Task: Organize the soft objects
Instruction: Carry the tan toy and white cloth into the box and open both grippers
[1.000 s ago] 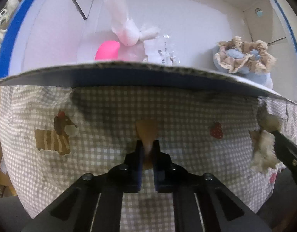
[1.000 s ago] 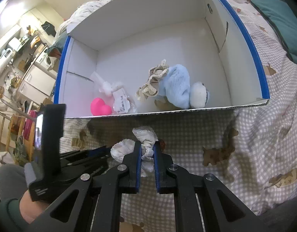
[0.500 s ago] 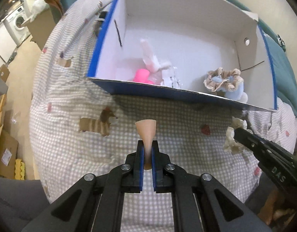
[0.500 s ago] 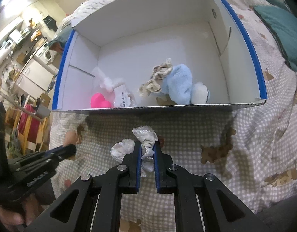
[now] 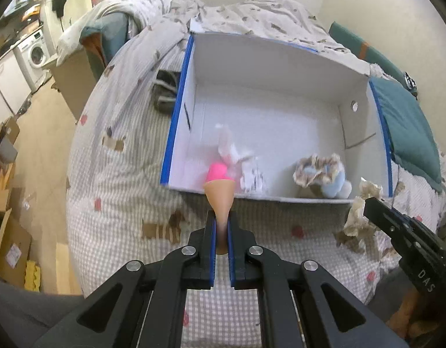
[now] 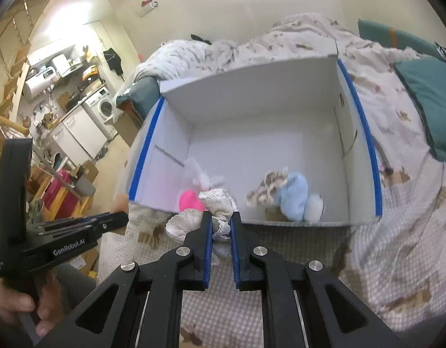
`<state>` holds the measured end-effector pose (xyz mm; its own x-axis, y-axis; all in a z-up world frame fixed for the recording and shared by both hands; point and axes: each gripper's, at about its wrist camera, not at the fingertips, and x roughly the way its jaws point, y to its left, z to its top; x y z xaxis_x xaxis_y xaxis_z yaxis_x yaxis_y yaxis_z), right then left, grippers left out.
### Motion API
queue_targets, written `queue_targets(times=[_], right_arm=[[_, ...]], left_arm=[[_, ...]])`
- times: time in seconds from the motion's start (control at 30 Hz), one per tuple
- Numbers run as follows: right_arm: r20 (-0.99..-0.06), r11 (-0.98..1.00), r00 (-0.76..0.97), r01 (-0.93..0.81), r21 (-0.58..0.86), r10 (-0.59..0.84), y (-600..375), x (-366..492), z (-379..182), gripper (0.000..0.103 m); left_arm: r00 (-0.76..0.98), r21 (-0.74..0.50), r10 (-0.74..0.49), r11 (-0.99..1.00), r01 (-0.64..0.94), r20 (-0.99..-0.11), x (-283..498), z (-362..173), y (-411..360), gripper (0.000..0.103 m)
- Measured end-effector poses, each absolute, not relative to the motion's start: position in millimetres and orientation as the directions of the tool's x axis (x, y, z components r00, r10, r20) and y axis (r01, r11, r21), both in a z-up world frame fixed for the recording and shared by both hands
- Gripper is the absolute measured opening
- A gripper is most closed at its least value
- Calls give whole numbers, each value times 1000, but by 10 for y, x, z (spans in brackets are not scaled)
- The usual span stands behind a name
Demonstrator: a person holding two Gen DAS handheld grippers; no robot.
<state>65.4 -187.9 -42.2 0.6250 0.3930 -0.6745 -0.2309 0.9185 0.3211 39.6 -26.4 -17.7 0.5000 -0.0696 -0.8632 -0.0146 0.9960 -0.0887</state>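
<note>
My left gripper is shut on a tan makeup sponge, held up in front of the near wall of the white box. My right gripper is shut on a cream ruffled scrunchie, also before that near wall; in the left wrist view the scrunchie hangs at the right. Inside the box lie a pink sponge, a white packet, a beige scrunchie and a light blue plush.
The box with blue edges sits on a checked bedspread. Teal pillows lie to the right and a rumpled blanket behind. A hand grips the left tool. Floor and cartons lie far left.
Both grippers have risen with their objects, the left one much more. The views now look down into the whole box instead of at its near wall.
</note>
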Motion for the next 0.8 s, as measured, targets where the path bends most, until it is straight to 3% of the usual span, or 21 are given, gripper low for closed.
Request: queue_targets(times=[0.27,0.5,0.8], right_arm=[[-644,922,663,-226,314,382,-1942,997,-253,13],[-673,936,651,-214,280,351,-1939,1353,-385,13],[-744,933,563,-186,308,358,-1915,1504,-754,13]], left_arm=[[538,-60,-67,998,29,-841,722,8,-318,6],[536,-35,-63,997,63,-842,1106,-75,-426,6],[471,-44,-68,997,61,-880,1379,-669,-470,7]])
